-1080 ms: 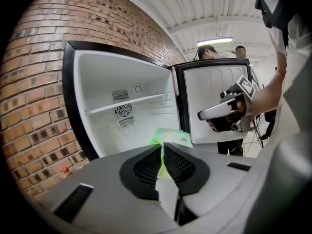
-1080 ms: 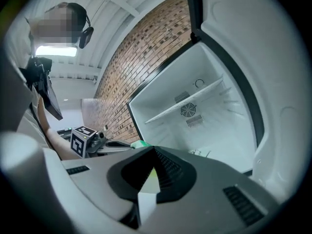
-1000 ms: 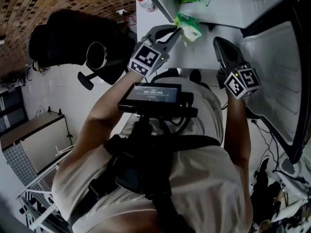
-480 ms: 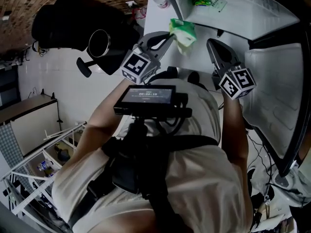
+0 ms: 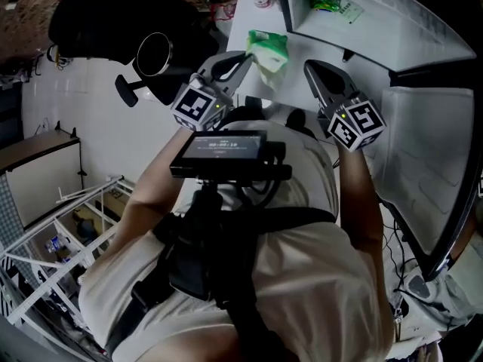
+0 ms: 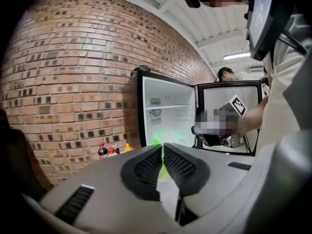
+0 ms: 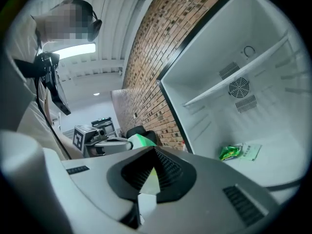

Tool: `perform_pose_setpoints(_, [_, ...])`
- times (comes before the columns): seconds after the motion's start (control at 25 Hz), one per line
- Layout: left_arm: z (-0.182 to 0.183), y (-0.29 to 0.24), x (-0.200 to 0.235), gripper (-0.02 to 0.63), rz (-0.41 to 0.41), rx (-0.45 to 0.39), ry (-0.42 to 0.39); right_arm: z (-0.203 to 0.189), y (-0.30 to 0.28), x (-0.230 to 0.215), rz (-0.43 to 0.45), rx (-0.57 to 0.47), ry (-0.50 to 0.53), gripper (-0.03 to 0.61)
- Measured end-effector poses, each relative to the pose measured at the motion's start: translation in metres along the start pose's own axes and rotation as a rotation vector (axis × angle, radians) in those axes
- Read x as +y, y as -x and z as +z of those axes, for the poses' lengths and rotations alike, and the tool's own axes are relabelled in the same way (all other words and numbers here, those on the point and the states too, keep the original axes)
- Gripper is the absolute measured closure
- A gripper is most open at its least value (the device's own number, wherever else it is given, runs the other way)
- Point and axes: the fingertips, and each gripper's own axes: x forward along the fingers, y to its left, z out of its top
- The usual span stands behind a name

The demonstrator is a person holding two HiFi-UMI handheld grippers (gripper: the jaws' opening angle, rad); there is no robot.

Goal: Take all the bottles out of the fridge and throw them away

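Observation:
My left gripper (image 5: 247,57) is shut on a pale green, crumpled plastic bottle (image 5: 269,50), held out in front of the open white fridge (image 5: 392,29). In the left gripper view the jaws (image 6: 162,145) are pressed together with green showing between the pads. My right gripper (image 5: 311,66) hangs beside it to the right, shut, with nothing seen in it. The right gripper view (image 7: 155,151) looks past the left gripper and its green bottle (image 7: 139,140) on the left. In the fridge lie a green packet (image 7: 230,152) and a white paper (image 7: 251,151).
Red-capped bottles (image 6: 108,151) stand on the floor against the brick wall, left of the fridge. The fridge door (image 5: 423,179) stands open at the right. A black office chair (image 5: 113,21) is at the upper left. A white wire rack (image 5: 45,255) is at the lower left.
Both grippers have swung left, away from the fridge opening, the left one keeping the green bottle. The view has turned, so the fridge now sits further right.

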Motion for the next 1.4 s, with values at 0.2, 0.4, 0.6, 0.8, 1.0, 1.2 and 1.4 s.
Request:
perform_pose_setpoints(0.2, [-0.006, 0.015, 0.029, 0.598, 0.041, -0.011, 0.028, -0.002, -0.027, 0.01, 0.021, 0.037, 0.021, 0.574])
perform_pose_setpoints(0.4, [-0.013, 0.033, 0.061, 0.598, 0.065, -0.031, 0.027, -0.001, -0.057, 0.023, 0.029, 0.049, 0.026, 0.574])
perform_pose_setpoints(0.6, [-0.018, 0.049, 0.087, 0.598, 0.084, -0.042, 0.034, 0.004, -0.083, 0.036, 0.043, 0.062, 0.041, 0.574])
perform_pose_setpoints(0.8, [-0.036, 0.09, 0.145, 0.598, 0.121, -0.052, 0.061, 0.002, -0.15, 0.067, 0.073, 0.09, 0.064, 0.574])
perform_pose_setpoints(1.0, [-0.051, 0.115, 0.185, 0.598, 0.17, -0.057, 0.105, 0.001, -0.185, 0.083, 0.08, 0.128, 0.066, 0.574])
perform_pose_setpoints(1.2, [-0.067, 0.135, 0.208, 0.598, 0.195, -0.052, 0.145, -0.003, -0.215, 0.094, 0.091, 0.171, 0.081, 0.574])
perform_pose_setpoints(1.4, [-0.108, 0.138, 0.232, 0.598, 0.233, -0.036, 0.186, -0.032, -0.249, 0.09, 0.131, 0.209, 0.082, 0.574])
